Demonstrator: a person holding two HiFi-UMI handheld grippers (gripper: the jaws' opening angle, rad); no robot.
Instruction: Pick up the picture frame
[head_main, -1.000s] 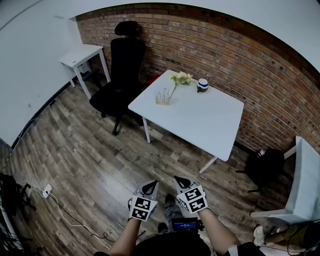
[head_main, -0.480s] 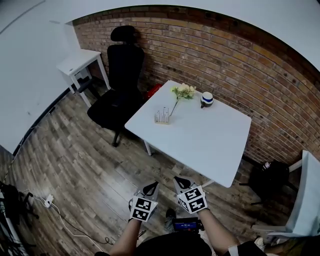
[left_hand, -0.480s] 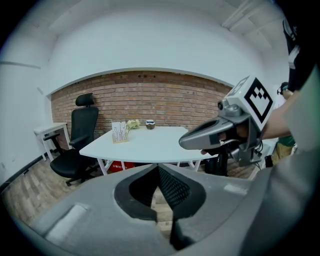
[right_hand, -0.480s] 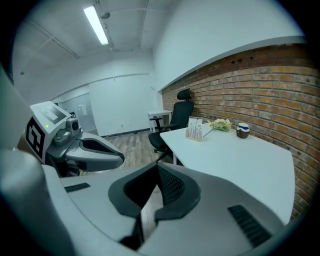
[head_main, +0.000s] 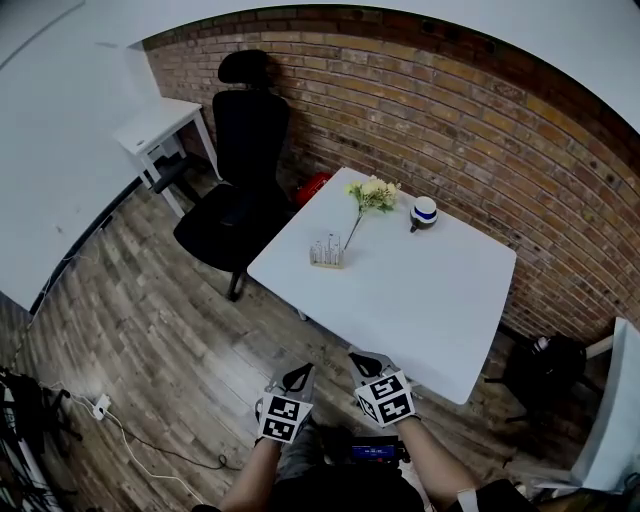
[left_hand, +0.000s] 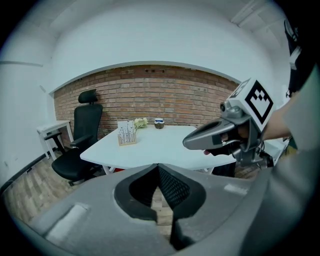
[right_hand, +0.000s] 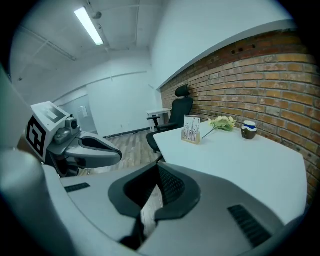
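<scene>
The picture frame (head_main: 327, 250) stands upright on the white table (head_main: 440, 320), close to the tabletop's left edge and about halfway along it. Just beyond the frame a sprig of pale flowers (head_main: 372, 195) lies with its stem pointing towards the frame and its blooms near the far corner by the brick wall (head_main: 480, 110). A dark cup with a blue band (head_main: 424, 211) stands to their right, near the far edge.

The left gripper (head_main: 299, 374) and the right gripper (head_main: 363, 361) are side by side over the wooden floor (head_main: 150, 330), just short of the tabletop's near corner and well apart from the frame. Each gripper view shows its own jaws pressed together with nothing between them. Only bare tabletop lies between the grippers and the frame.

A black office chair (head_main: 240, 170) stands beside the table's left edge, close to the frame's side. Something red (head_main: 313, 186) shows on the floor past the far corner. A small white side table (head_main: 160, 125) stands by the left wall, a black bag (head_main: 545, 365) lies on the floor to the table's right, and a power strip (head_main: 99, 405) with its cable lies on the floor at the left.
</scene>
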